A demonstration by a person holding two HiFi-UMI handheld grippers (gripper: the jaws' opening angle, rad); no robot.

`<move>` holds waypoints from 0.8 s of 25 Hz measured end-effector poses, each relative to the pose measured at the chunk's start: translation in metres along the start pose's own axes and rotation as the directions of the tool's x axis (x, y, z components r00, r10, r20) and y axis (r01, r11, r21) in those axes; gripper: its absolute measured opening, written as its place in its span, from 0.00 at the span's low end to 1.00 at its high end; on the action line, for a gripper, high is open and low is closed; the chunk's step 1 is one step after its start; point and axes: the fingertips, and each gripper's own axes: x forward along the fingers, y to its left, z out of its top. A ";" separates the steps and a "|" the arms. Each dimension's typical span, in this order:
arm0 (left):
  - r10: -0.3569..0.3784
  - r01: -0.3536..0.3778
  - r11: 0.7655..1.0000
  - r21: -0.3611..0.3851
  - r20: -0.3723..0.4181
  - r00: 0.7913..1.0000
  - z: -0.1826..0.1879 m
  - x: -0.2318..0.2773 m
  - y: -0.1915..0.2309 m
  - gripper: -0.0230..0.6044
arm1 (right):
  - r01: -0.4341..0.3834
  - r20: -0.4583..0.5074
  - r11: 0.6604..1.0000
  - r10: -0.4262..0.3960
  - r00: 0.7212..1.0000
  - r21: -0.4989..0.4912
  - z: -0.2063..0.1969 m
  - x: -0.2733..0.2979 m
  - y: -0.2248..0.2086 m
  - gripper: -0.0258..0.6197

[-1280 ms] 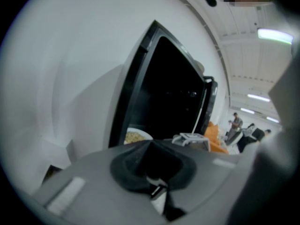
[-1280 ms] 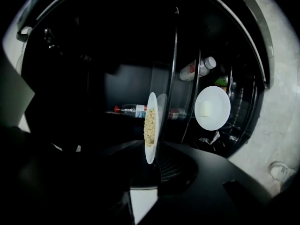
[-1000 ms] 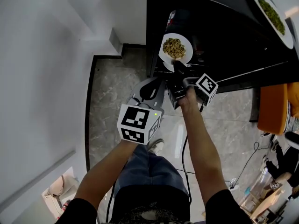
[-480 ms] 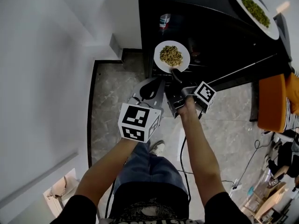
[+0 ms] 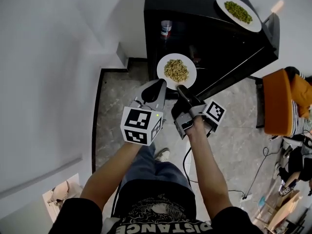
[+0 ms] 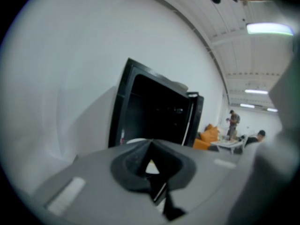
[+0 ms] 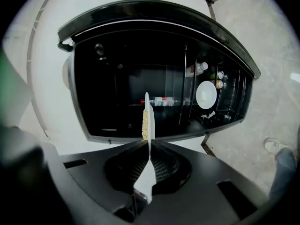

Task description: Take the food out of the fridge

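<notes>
I'm gripping the near rim of the round white plate (image 5: 160,68) of yellowish chopped food (image 5: 176,70) with my right tongs (image 5: 179,87), just outside the open black fridge (image 5: 195,13). I'm holding my left tongs (image 5: 157,85) closed and empty, just left of it.

A white plate (image 5: 176,71) heaped with yellowish-brown food is face up just outside the open black fridge (image 5: 209,43), at the fridge's 7 o'clock. The right gripper (image 5: 181,89) pinches its 6 o'clock rim. A second white plate (image 5: 238,12) of green food lies on the fridge top, at 1 o'clock from the first.
</notes>
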 end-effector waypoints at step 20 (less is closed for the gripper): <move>0.021 -0.026 0.998 0.059 0.085 0.996 0.163 -0.061 -0.020 0.04 | -0.100 -0.130 0.991 0.088 0.988 -0.090 -0.030 -0.057 0.237 0.06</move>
